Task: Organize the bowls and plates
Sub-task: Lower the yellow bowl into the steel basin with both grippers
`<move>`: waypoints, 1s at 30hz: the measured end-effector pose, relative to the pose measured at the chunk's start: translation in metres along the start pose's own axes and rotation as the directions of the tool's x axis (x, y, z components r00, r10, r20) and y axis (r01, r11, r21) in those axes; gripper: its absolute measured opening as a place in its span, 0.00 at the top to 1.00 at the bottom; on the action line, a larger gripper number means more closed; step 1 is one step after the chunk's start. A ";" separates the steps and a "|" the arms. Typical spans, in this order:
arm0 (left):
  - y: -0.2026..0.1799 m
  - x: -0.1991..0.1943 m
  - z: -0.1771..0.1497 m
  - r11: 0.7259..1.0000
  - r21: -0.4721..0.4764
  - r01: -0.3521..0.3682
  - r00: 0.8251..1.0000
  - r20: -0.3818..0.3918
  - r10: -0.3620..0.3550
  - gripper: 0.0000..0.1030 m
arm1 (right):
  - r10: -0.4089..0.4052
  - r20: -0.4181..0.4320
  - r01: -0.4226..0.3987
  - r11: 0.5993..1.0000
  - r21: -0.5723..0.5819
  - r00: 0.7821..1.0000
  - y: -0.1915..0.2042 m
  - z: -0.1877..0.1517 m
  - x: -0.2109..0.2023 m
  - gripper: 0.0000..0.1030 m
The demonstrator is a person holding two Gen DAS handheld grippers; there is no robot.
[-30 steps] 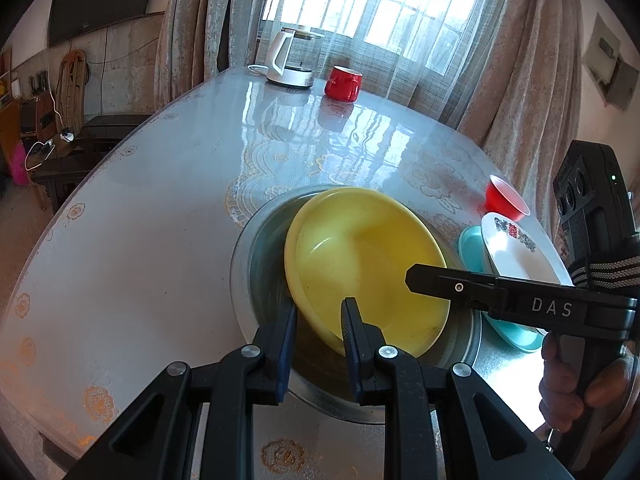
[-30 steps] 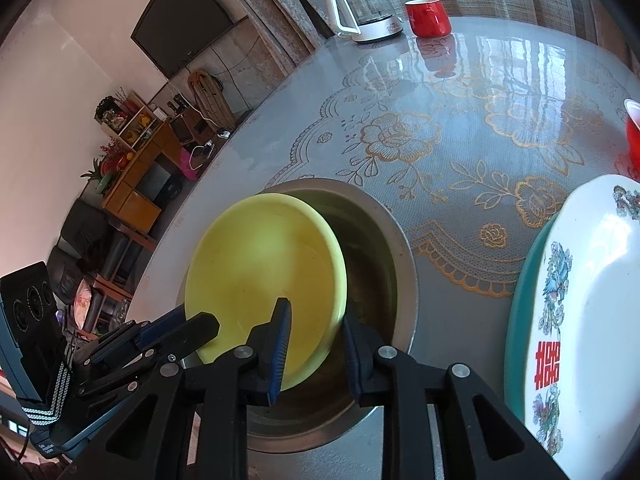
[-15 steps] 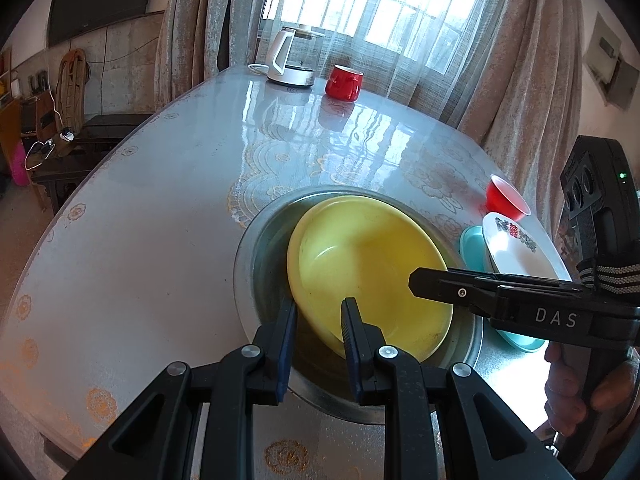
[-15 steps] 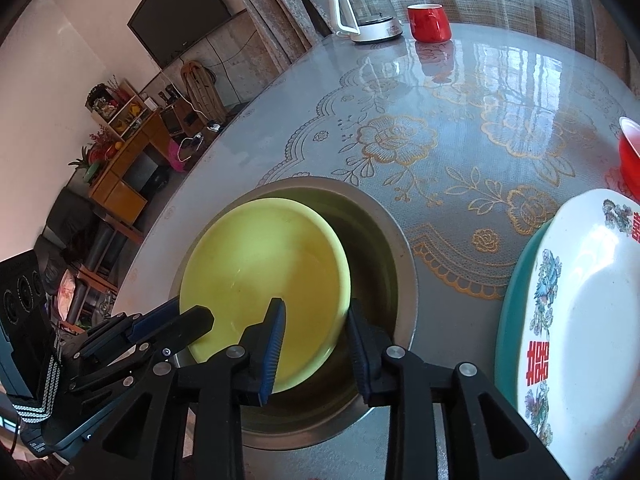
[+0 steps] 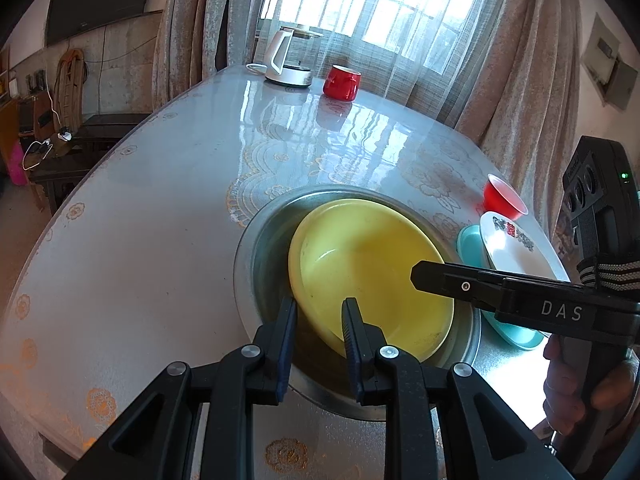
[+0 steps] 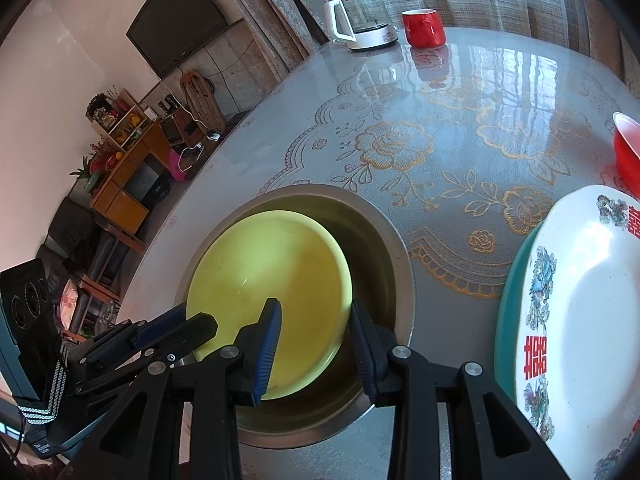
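A yellow bowl (image 5: 372,272) sits inside a larger steel bowl (image 5: 260,248) on the table; both also show in the right wrist view, the yellow bowl (image 6: 268,280) within the steel bowl (image 6: 392,248). My left gripper (image 5: 318,320) straddles the yellow bowl's near rim with a gap showing between the pads. My right gripper (image 6: 314,320) is open around the opposite rim, its pads apart from it. A white patterned plate (image 6: 588,312) lies on a teal plate (image 6: 506,320) to the right. A red bowl (image 6: 628,152) stands beyond them.
A white electric kettle (image 5: 288,60) and a red mug (image 5: 342,82) stand at the table's far edge by the curtained window. The floral tablecloth (image 5: 140,220) covers the table. Furniture stands on the floor to the left.
The yellow bowl has sunk down into the steel bowl. My right gripper's fingers have spread wider apart. Both grippers have stayed near the bowl's rim.
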State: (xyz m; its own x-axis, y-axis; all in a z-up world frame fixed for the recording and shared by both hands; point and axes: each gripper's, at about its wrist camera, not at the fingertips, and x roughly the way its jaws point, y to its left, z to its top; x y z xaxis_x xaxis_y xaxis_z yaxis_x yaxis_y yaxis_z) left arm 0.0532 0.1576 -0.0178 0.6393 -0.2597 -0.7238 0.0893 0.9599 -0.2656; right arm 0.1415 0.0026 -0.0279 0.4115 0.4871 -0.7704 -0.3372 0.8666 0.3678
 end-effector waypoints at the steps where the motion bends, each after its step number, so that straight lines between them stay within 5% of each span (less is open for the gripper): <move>1: 0.000 0.000 0.000 1.000 0.001 -0.001 1.000 0.000 0.001 0.78 | -0.003 0.002 0.003 1.000 -0.003 1.000 0.000 0.000 0.000 0.65; 30: 0.003 -0.007 0.001 1.000 0.009 -0.026 0.999 0.019 0.026 0.77 | -0.054 0.040 0.056 0.998 -0.036 0.998 0.006 -0.004 -0.003 0.63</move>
State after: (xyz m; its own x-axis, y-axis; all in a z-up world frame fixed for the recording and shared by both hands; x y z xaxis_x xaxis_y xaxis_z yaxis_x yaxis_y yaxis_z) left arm 0.0499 0.1623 -0.0123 0.6554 -0.2325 -0.7186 0.0790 0.9673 -0.2409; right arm 0.1348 0.0058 -0.0255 0.4631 0.4434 -0.7675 -0.3444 0.8879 0.3051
